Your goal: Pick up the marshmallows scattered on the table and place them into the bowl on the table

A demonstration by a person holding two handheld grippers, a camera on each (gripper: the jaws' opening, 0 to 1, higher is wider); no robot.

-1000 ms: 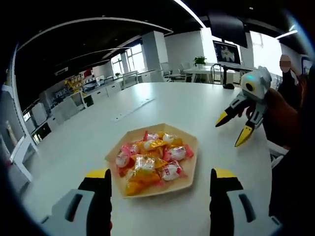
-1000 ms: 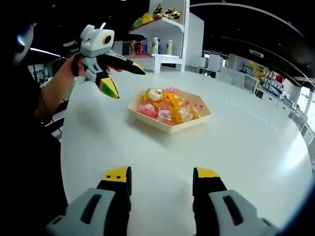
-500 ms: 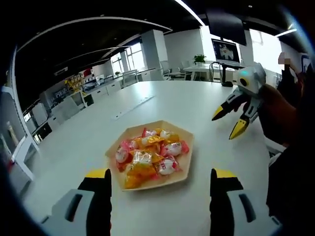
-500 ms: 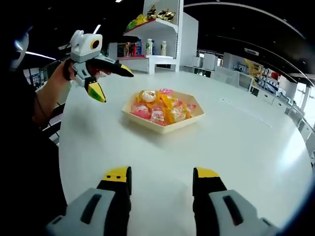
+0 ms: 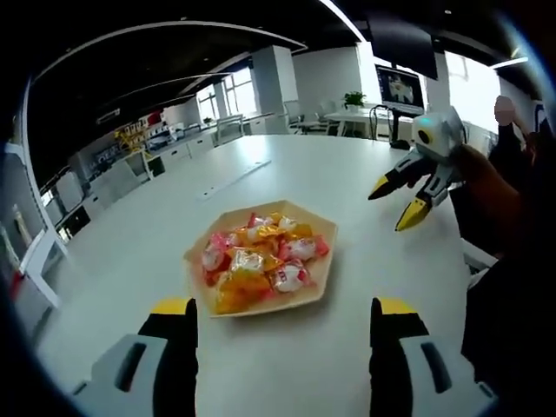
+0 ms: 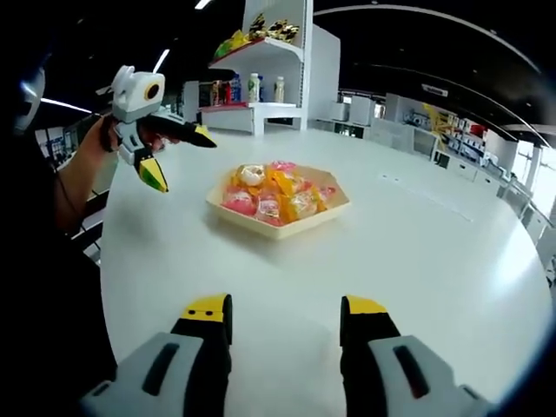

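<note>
A tan hexagonal bowl [image 5: 323, 263] [image 6: 327, 214] sits on the white table [image 5: 365, 182] [image 6: 417, 261], heaped with wrapped marshmallows [image 5: 254, 265] [image 6: 271, 193] in pink, orange and white. In the left gripper view my left gripper [image 5: 283, 311] is open and empty, just short of the bowl. Over the table to the right of the bowl hangs my right gripper [image 5: 393, 201], held in a hand, its jaws spread. In the right gripper view my right gripper [image 6: 285, 309] is open and empty, well back from the bowl. My left gripper [image 6: 178, 156] hovers left of the bowl, jaws apart.
A white shelf unit [image 6: 278, 61] with bottles and snacks stands behind the table. Desks, chairs and a wall screen [image 5: 401, 87] fill the office beyond. A person's sleeve [image 6: 35, 261] borders the table's left side; another person [image 5: 506, 130] stands at the far right.
Both grippers have drawn back a little from the bowl, so it looks smaller and farther in each view. All jaws stay open and empty.
</note>
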